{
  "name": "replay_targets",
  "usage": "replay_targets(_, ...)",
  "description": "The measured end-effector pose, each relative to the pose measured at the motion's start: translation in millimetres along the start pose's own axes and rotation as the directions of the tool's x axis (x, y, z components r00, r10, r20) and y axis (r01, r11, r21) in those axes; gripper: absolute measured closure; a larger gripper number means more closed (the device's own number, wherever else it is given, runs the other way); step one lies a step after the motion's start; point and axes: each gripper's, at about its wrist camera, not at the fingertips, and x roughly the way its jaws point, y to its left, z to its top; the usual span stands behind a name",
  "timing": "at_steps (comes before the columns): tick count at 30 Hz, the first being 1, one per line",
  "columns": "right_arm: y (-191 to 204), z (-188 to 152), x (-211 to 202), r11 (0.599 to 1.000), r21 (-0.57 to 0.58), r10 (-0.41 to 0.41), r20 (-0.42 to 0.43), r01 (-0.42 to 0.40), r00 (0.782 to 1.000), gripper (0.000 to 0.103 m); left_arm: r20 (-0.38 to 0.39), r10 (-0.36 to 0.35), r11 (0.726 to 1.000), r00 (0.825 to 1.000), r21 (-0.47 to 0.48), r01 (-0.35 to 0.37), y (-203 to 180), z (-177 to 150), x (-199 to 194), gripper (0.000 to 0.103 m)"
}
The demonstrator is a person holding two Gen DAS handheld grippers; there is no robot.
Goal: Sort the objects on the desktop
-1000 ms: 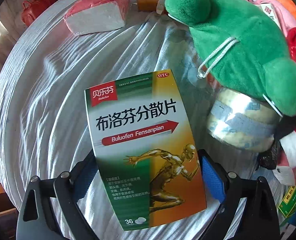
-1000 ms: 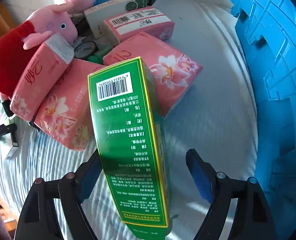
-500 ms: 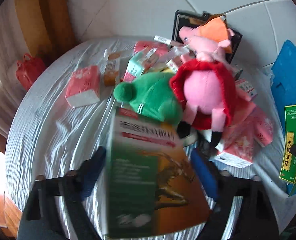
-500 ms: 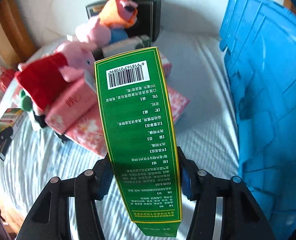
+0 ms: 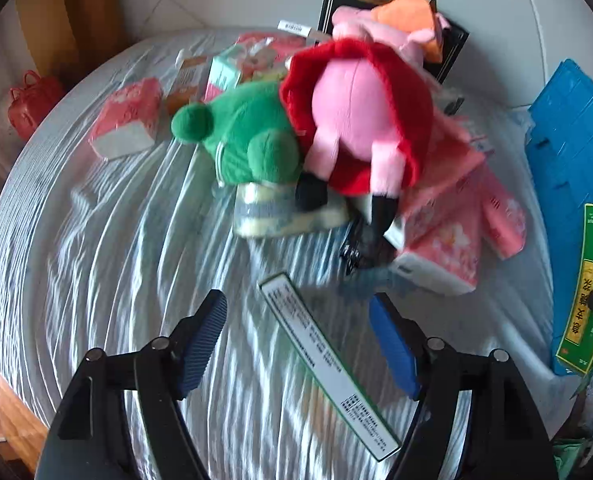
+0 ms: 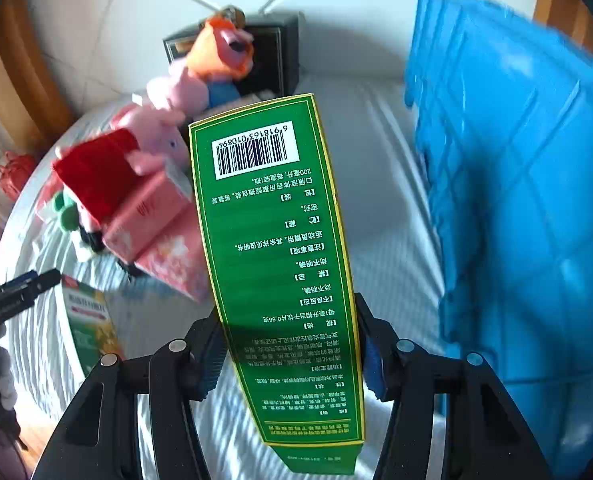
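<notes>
Right wrist view: big blue crate [image 6: 516,200] fills the right side, striped sheet [image 6: 376,160] underneath

Toy pile: pink pig plush [image 5: 360,116] in a red dress, leaning on a green plush [image 5: 248,136]

Right gripper [image 6: 292,356]: pads clamped tight on the tall green medicine box [image 6: 272,240], barcode end pointing away

Left gripper [image 5: 300,344]: jaws have just been opening, roughly two-thirds spread; ibuprofen box [image 5: 324,364] sits edge-on between them, neither pad touching it

Bare sheet [image 5: 108,264] open at left; plush pile [image 5: 336,120] blocks the middle, blue crate [image 6: 516,200] walls the right.
</notes>
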Motion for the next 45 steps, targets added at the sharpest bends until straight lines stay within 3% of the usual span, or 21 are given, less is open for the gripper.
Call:
replay_targets(4, -5.8, -15.2, 18.4, 1.000, 0.023, -0.002, -0.045, 0.003, 0.999, 0.047, -0.112, -0.029, 0.999, 0.993, -0.035, 0.025, -1.4, -25.1, 22.9, 0.034)
replay_targets(5, -5.6, -17.3, 21.9, 0.999, 0.037, -0.009, -0.044, 0.010, 0.999, 0.047, -0.126, -0.058, 0.998, 0.990, -0.028, 0.055, -4.1, -30.3, 26.6, 0.058)
replay_targets(7, -5.7, -19.8, 25.2, 0.999, 0.047, -0.018, -0.043, 0.020, 0.999, 0.048, -0.139, -0.067, 0.998, 0.988, -0.019, 0.065, -8.3, -38.2, 28.4, 0.078)
replay_targets(8, -5.2, -20.4, 26.0, 0.998, 0.055, -0.027, -0.037, 0.029, 0.999, 0.048, -0.129, -0.094, 0.996, 0.987, -0.013, 0.093, -10.7, -41.1, 25.5, 0.084)
replay_targets(12, -2.3, -21.7, 21.9, 0.999, 0.043, -0.031, 0.002, 0.031, 1.000, 0.048, -0.043, -0.088, 0.994, 0.995, 0.057, 0.090, -27.4, -46.8, -1.2, 0.084)
replay_targets(16, -1.7, -17.0, 1.6, 0.999, 0.026, -0.033, 0.088, 0.031, 0.996, 0.048, 0.097, -0.077, 0.988, 0.992, 0.142, 0.062, -48.2, -43.3, -45.6, 0.084)
replay_targets(20, -0.8, -6.2, -37.6, 1.000, 0.017, -0.021, 0.199, 0.018, 0.980, 0.048, 0.259, -0.093, 0.972, 0.961, 0.232, 0.032, -75.8, -28.5, -100.0, 0.084)
replay_targets(25, -12.3, 9.6, -110.1, 0.999, 0.026, 0.018, 0.363, -0.029, 0.932, 0.048, 0.366, -0.203, 0.934, 0.908, 0.351, 0.068, -125.2, -3.0, -153.8, 0.084)
replay_targets(29, -37.1, 22.7, -170.1, 0.999, 0.042, 0.003, 0.482, -0.026, 0.876, 0.048, 0.399, -0.295, 0.889, 0.868, 0.448, 0.096, -176.3, 10.8, -184.5, 0.084)
replay_targets(35, -98.9, 35.6, -243.4, 0.989, 0.135, -0.129, 0.567, 0.062, 0.813, 0.048, 0.395, -0.397, 0.825, 0.828, 0.549, 0.133, -258.2, 28.0, -217.5, 0.084)
replay_targets(40, -174.5, 44.4, -265.5, 0.961, 0.242, -0.247, 0.525, 0.136, 0.814, 0.048, 0.364, -0.490, 0.761, 0.792, 0.622, 0.185, -330.2, 35.8, -246.6, 0.084)
replay_targets(45, -252.7, 49.1, -255.9, 0.927, 0.315, -0.333, 0.449, 0.202, 0.829, 0.048, 0.297, -0.556, 0.691, 0.776, 0.684, 0.233, -419.4, 34.5, -264.6, 0.084)
